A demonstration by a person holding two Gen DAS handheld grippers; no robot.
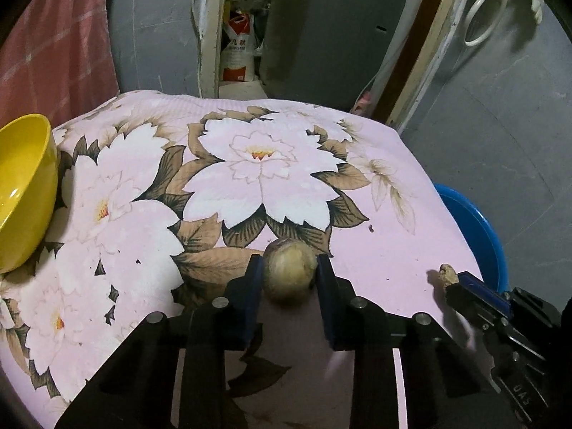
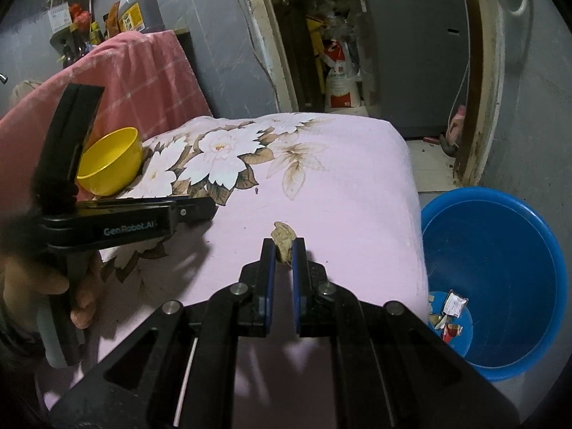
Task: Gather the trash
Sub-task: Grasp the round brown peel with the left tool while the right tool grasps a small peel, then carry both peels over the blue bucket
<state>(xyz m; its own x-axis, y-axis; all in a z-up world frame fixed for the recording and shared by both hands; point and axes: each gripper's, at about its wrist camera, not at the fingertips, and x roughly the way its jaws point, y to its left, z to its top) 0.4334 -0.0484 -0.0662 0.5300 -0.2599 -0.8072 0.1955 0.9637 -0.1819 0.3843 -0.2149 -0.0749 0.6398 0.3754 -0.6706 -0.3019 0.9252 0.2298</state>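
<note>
Worktop (image 2: pixel 357 186): draped in a pink floral cloth; near edge cut off by both views.
Blue basin (image 2: pixel 500 250): just beside the worktop's right edge, wrappers (image 2: pixel 451 312) in its bottom, rim partly hidden.
Yellow bowl (image 1: pixel 25 193): far left, cropped.
Left tool (image 1: pixel 289 271): pads clamped on a round pale husk (image 1: pixel 287 275), underside unseen.
Right tool (image 2: pixel 284 250): narrow, pinching a crumpled brown scrap (image 2: pixel 283 237), mostly hidden between pads.

We note both wrist views low, close over the floral cloth (image 1: pixel 250 150), facing the doorway, sharing yellow bowl (image 2: pixel 111 161), blue basin (image 2: pixel 500 250).
</note>
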